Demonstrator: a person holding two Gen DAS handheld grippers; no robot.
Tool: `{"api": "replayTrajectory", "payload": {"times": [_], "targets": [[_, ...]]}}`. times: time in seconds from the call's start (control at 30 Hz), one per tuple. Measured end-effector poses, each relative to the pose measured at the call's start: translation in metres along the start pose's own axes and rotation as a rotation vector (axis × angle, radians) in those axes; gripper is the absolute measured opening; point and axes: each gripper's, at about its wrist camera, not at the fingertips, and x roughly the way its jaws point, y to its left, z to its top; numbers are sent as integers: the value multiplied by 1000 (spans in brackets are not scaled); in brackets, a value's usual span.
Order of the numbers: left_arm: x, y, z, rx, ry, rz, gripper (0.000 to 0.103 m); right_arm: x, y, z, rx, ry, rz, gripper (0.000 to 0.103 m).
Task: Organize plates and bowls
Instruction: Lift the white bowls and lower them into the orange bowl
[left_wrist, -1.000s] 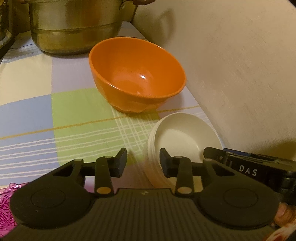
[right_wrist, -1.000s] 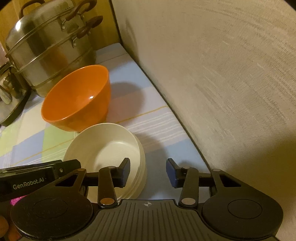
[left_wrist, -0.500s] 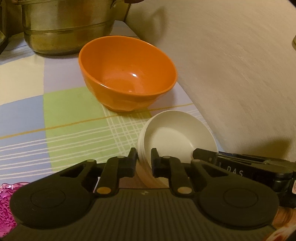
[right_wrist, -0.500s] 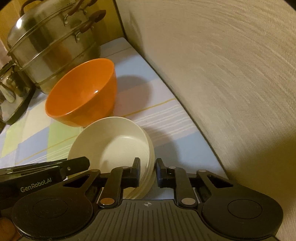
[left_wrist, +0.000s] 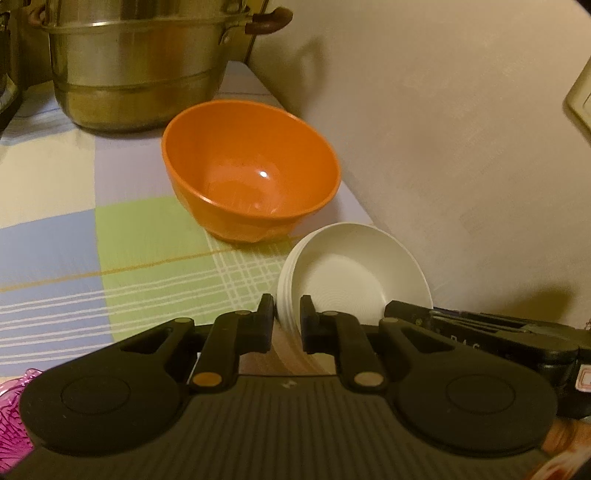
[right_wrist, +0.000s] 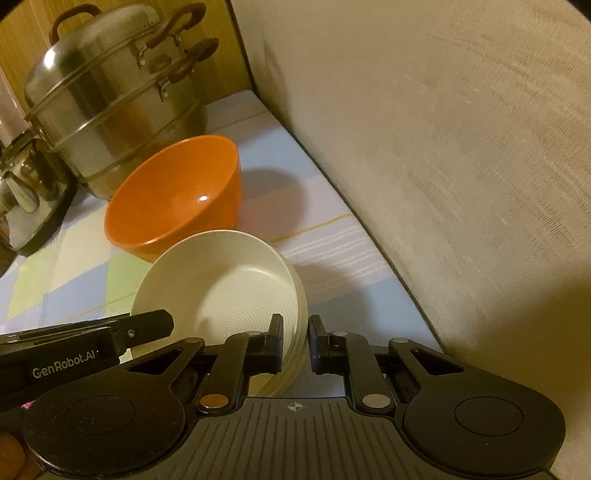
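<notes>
Checked tablecloth (left_wrist: 110, 236) by beige wall (left_wrist: 443, 129); stack of cream plates (right_wrist: 221, 291), ribbed centre, thin rims, tilted near orange bowl (left_wrist: 251, 177); left gripper (left_wrist: 287, 317) & right gripper (right_wrist: 295, 334) both clamped on stack rim; right jaws closing.

left gripper (left_wrist: 287, 317); right gripper (right_wrist: 295, 338) | closed onto white plates (left_wrist: 354, 273) rim

Dim, warm yellow light; a glare spot sits in the orange bowl (left_wrist: 251, 184) ahead of the tool. Soft shadows darken the wall (right_wrist: 443, 166), and fisheye edges bend.
</notes>
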Motion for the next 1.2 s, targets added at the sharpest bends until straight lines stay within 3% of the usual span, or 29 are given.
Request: {"api": "replayTrajectory", "payload": {"times": [0.73, 1.2], "targets": [[-42, 6, 34, -39, -145, -17, 12, -39, 31, 36, -53, -95, 42, 13], [-25, 33, 60, -117, -185, -6, 12, -26, 58, 79, -146, -163, 46, 13]]}}
